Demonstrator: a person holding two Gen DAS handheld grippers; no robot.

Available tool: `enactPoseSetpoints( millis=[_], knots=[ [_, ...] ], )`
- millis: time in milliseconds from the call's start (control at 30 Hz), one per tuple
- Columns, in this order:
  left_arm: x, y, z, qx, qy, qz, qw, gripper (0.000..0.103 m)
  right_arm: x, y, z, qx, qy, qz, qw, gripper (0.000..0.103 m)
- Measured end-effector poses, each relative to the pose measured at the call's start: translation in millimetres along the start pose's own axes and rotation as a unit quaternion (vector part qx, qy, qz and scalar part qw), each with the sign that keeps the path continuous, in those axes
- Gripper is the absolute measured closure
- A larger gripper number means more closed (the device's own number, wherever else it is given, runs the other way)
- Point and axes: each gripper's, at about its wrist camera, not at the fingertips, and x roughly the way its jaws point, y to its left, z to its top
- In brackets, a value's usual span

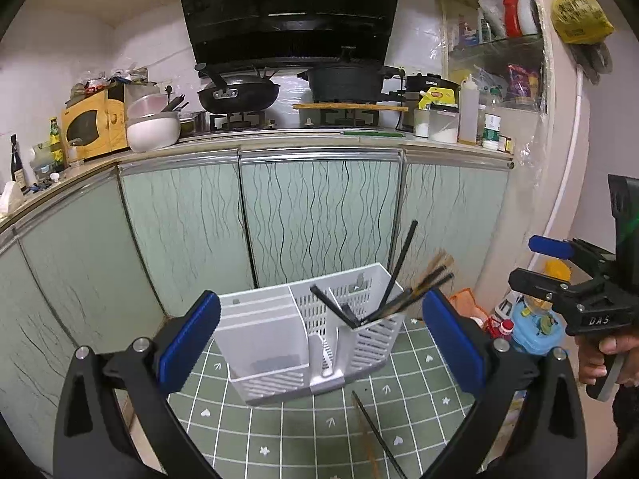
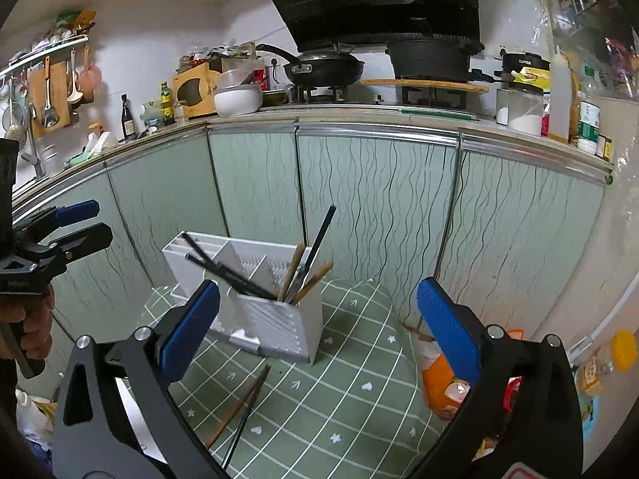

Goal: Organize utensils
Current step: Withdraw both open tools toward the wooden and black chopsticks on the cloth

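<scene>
On a green mat [image 1: 303, 431] printed with a white grid and small hearts stands a white plastic utensil caddy [image 1: 307, 331] with a solid left bay, a narrow middle slot and slatted right bays. Its left bay looks nearly empty; something dark lies at the bottom, too dim to name. Further right, black chopsticks [image 1: 399, 267] and brown wooden chopsticks [image 1: 429, 279] lean together out of the right-hand compartment, tips fanned above the rim, so most of the sorting appears done.

What seems left lies on the mat in front of the caddy: one brown wooden chopstick [image 2: 235, 411] and one black chopstick [image 2: 249, 407], side by side and nearly touching, flat and outside any compartment. Judging by this, the task is well along but not finished until that pair joins the others.

The left gripper [image 1: 319, 343], with blue-padded fingers, is spread wide and holds nothing; the caddy sits beyond and between its pads without contact. The right gripper [image 2: 319, 331] is likewise spread wide and empty, near the loose pair but apart from it. The next move calls for lowering one gripper onto the flat sticks, which may roll or slip
</scene>
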Motion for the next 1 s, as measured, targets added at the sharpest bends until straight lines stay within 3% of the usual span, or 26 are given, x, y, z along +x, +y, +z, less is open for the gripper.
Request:
enactPoseSetpoints(
  millis=[533, 1000],
  knots=[
    [-35.2, -14.6, -61.0, 0.01, 0.003, 0.035, 0.9993, 0.004, -32.0, 31.9, -65.8, -0.025, 0.007, -0.022, 0.999, 0.008],
    [-44.1, -13.1, -150.5, -0.002, 0.03, 0.029, 0.9991, 0.004, -30.9, 50.0, -146.8, -0.033, 0.027, -0.028, 0.999, 0.008]
  ],
)
